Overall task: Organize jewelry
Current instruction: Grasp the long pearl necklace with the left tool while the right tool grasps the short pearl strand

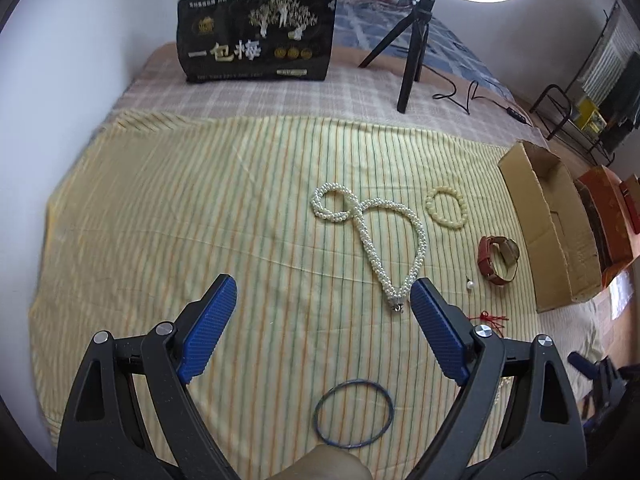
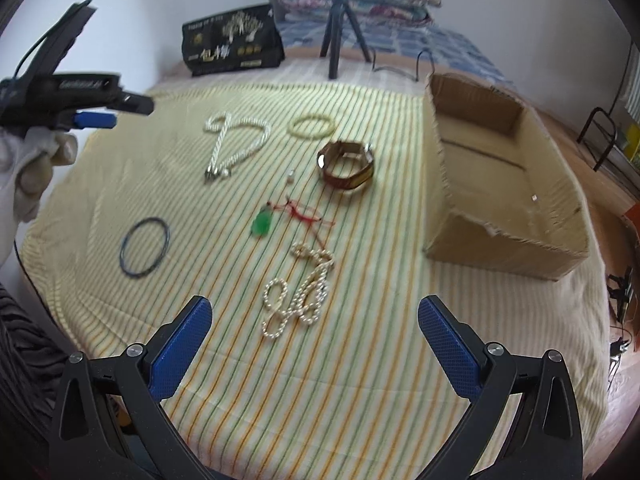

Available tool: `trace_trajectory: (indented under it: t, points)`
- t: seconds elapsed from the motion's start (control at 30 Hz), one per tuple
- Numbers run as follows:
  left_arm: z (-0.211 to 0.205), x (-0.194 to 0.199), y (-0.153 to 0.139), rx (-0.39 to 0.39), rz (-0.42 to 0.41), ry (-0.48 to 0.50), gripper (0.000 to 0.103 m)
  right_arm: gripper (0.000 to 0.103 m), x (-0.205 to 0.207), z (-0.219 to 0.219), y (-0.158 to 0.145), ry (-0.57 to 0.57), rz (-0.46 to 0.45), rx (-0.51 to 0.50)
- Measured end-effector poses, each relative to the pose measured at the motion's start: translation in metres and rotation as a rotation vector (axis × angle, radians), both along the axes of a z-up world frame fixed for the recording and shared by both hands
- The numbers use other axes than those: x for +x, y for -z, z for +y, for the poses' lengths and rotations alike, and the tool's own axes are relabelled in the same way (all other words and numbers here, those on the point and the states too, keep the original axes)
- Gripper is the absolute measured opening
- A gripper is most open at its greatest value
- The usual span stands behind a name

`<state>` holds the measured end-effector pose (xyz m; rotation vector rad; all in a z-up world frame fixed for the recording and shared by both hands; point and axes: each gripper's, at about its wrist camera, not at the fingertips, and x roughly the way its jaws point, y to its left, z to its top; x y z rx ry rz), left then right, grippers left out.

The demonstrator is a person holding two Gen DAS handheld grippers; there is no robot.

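1. Hovering above the striped cloth (image 2: 360, 360), the right gripper (image 2: 316, 316) has its blue pads spread wide with nothing between them; the left gripper (image 1: 324, 296) is likewise wide open and empty, over the same cloth.
2. Nearest the right gripper lies one thin pearl strand (image 2: 298, 292), bunched in loops, its long axis running roughly away from the camera.
3. Left of it one dark blue bangle (image 2: 145, 247) lies flat; in the left wrist view it sits between the gripper arms, close to the camera.
4. Beyond the strand lie one green pendant (image 2: 262, 224) on a tangled red cord (image 2: 308, 214), then one small loose pearl (image 2: 290, 178).
5. One thick braided pearl necklace (image 1: 374, 236) lies in a loop, its metal clasp end pointing toward the left gripper and its far end curled into a smaller ring.
6. One brown-strapped watch (image 2: 347, 164) stands on edge, buckled into a ring, near the necklace's right side.
7. One pale beaded bracelet (image 1: 446, 208) lies flat farther on.
8. One open cardboard box (image 2: 500, 184) sits at the right, long axis running away.
9. Farthest are a black bag (image 1: 256, 36) and a tripod (image 1: 412, 48).
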<state>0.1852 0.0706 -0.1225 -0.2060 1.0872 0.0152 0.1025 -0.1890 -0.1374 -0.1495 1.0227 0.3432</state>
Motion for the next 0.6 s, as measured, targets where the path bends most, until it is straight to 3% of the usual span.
trace_trajectory:
  t: [0.13, 0.37, 0.43, 0.5, 0.6]
  points:
    - [-0.004, 0.015, 0.019, -0.075, 0.061, -0.014, 0.090, 0.102, 0.005, 0.004, 0.008, -0.006, 0.044, 0.002]
    - [-0.012, 0.040, 0.047, -0.158, 0.149, -0.054, 0.063, 0.099, 0.010, 0.007, 0.018, -0.010, 0.068, -0.035]
    - [-0.014, 0.047, 0.053, -0.170, 0.165, -0.062, 0.061, 0.098, 0.011, 0.005, 0.021, -0.004, 0.081, -0.035]
    - [-0.016, 0.052, 0.060, -0.193, 0.188, -0.075, 0.057, 0.088, 0.012, 0.003, 0.023, 0.000, 0.095, -0.028]
    - [-0.021, 0.056, 0.068, -0.212, 0.215, -0.082, 0.052, 0.088, 0.013, 0.001, 0.025, 0.008, 0.110, -0.023]
